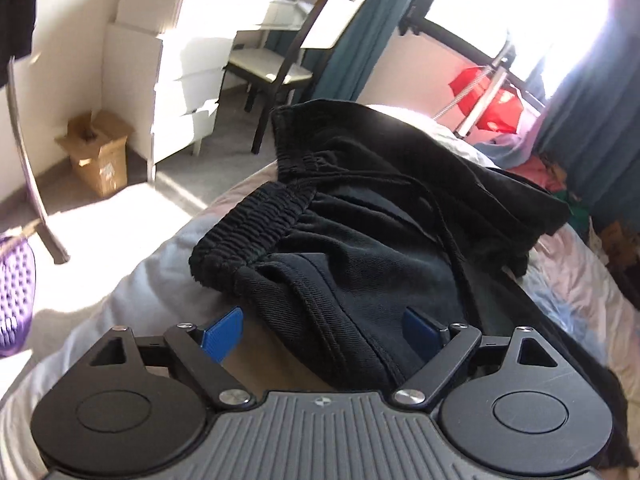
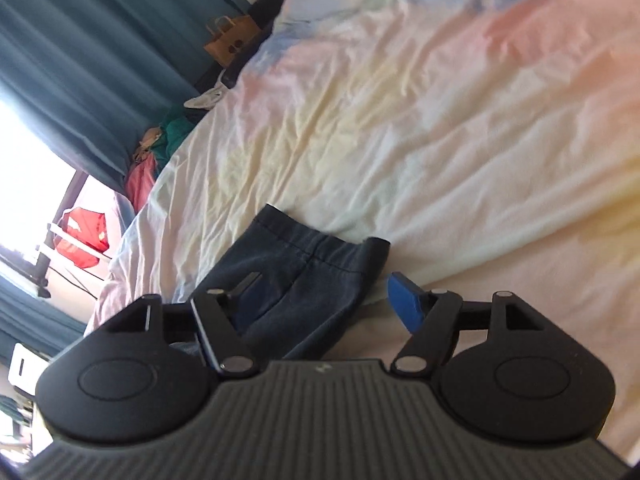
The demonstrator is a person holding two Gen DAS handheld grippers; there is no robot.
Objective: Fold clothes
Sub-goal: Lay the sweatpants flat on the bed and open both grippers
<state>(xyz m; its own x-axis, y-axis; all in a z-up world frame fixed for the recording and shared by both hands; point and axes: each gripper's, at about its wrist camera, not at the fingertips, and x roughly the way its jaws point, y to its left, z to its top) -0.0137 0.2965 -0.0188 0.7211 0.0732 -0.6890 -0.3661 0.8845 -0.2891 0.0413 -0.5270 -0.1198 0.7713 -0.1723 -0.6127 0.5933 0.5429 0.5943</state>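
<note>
Black trousers [image 1: 360,208] with a ribbed elastic waistband [image 1: 256,220] and a drawstring lie crumpled on the pastel bedsheet [image 1: 132,292]. My left gripper [image 1: 320,332] stands open just short of the waistband. A seamed fold of the dark cloth lies loose between its blue pads [image 1: 222,334], which do not press on it. In the right wrist view, a hemmed leg end [image 2: 304,264] of the dark garment rests flat on the sheet [image 2: 440,140]. My right gripper [image 2: 326,304] is open over it. The cloth covers most of its left pad, and its right pad [image 2: 406,304] is clear of it.
Past the bed's edge stand white drawers [image 1: 172,80], a chair [image 1: 280,68], an open cardboard box [image 1: 98,152] and a purple basket [image 1: 14,292]. Teal curtains [image 2: 80,60] frame a bright window. A paper bag [image 2: 232,40] and a heap of clothes [image 2: 156,152] lie beside the bed.
</note>
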